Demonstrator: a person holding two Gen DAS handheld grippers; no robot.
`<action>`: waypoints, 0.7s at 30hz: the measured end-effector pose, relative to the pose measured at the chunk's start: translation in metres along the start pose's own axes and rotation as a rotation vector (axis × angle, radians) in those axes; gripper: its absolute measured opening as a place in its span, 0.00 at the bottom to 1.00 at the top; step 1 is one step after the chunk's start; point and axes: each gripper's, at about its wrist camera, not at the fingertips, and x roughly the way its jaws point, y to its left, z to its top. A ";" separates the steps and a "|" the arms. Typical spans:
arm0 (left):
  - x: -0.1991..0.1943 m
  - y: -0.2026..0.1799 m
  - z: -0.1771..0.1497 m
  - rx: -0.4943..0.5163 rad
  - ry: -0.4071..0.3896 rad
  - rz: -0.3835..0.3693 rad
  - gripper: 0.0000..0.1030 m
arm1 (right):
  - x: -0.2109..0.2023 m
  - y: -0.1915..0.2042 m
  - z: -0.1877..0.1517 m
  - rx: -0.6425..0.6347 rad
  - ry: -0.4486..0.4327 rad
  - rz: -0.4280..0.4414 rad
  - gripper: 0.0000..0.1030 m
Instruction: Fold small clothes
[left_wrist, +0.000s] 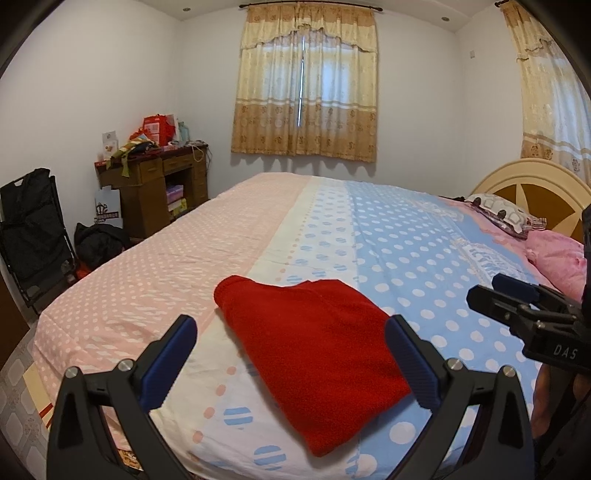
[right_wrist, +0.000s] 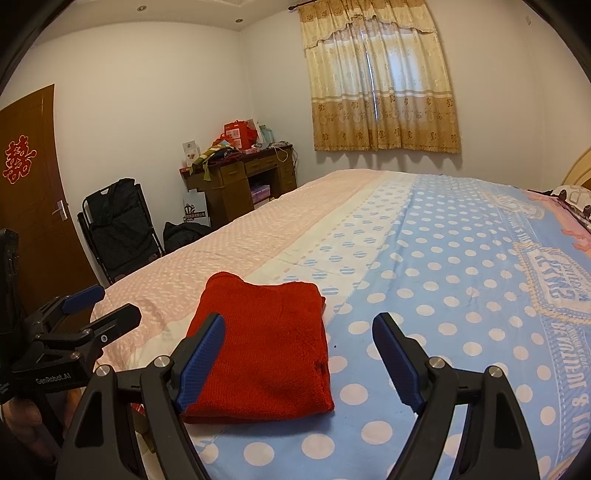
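Left wrist view: folded red garment (left_wrist: 314, 354) lies flat on the bedsheet (left_wrist: 406, 236), near the front edge of the bed, partly on the white strip and partly on the blue dotted part. Left gripper (left_wrist: 291, 332) hovers just short of it, jaws spread wide, blue pads (left_wrist: 170, 363) on either side of the cloth's near corner, nothing pinched. Right gripper (left_wrist: 498, 291) enters from the right edge of this view, above the blue dotted sheet, apart from the garment. Right wrist view: same red garment (right_wrist: 266, 350) sits as a neat rectangle, its right edge about on the boundary with the blue dotted area. Right gripper (right_wrist: 299, 325) also stands wide, left pad (right_wrist: 201, 360) over the garment's near-left part, right pad over bare sheet; whether the pad touches the cloth, cannot tell. Left gripper (right_wrist: 107, 302) shows at the left edge, off the garment, jaws parted. Background: wooden desk (right_wrist: 240, 177) piled with clutter, curtains (right_wrist: 384, 92) drawn, brown door (right_wrist: 33, 184) at left, pillow (left_wrist: 502, 214) and headboard (left_wrist: 535, 184) at the far right.
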 end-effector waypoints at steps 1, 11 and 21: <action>0.000 0.000 0.000 0.001 -0.001 -0.004 1.00 | 0.000 -0.001 0.001 0.001 0.000 0.000 0.80; -0.001 0.005 0.004 -0.009 -0.001 0.019 1.00 | 0.001 -0.001 0.000 0.000 0.001 0.001 0.80; -0.001 0.004 0.001 0.022 -0.017 0.042 1.00 | -0.002 0.001 0.000 -0.003 0.009 0.007 0.80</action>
